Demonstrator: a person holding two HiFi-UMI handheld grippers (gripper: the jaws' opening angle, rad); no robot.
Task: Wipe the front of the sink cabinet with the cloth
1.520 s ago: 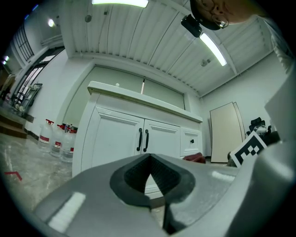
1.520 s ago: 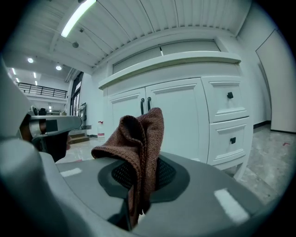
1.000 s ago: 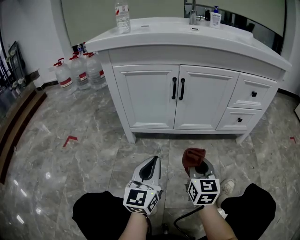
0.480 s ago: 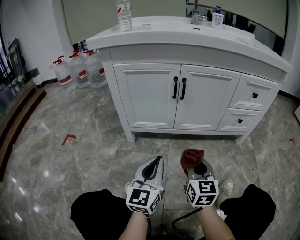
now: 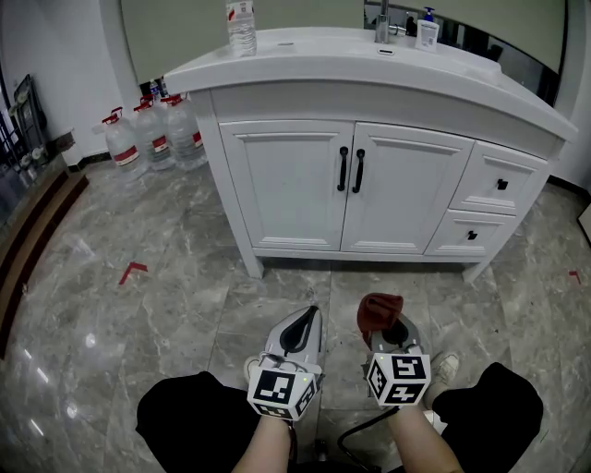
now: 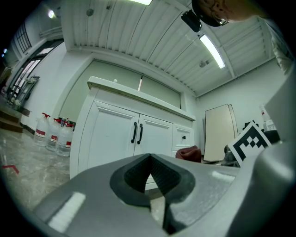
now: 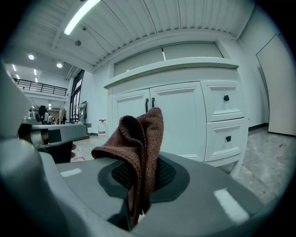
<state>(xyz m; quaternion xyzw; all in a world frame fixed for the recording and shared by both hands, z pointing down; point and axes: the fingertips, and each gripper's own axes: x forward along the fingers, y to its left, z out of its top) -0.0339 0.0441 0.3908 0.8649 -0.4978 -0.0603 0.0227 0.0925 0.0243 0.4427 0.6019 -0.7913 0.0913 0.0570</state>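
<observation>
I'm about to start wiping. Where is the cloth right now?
The cloth is pinched in the right tool, low in the head view, short of the sink cabinet, beside the left tool.

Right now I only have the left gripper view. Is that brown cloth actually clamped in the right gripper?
Observer: Yes. The right gripper view shows the right gripper with its jaws shut on the brown cloth, which sticks up above them.
Operator: Touching the cabinet?
Observer: No. In the head view it hangs over the marble floor, apart from the sink cabinet front.
Operator: Anything on the countertop?
Observer: A water bottle at its left end, a pump bottle beside the faucet.
</observation>
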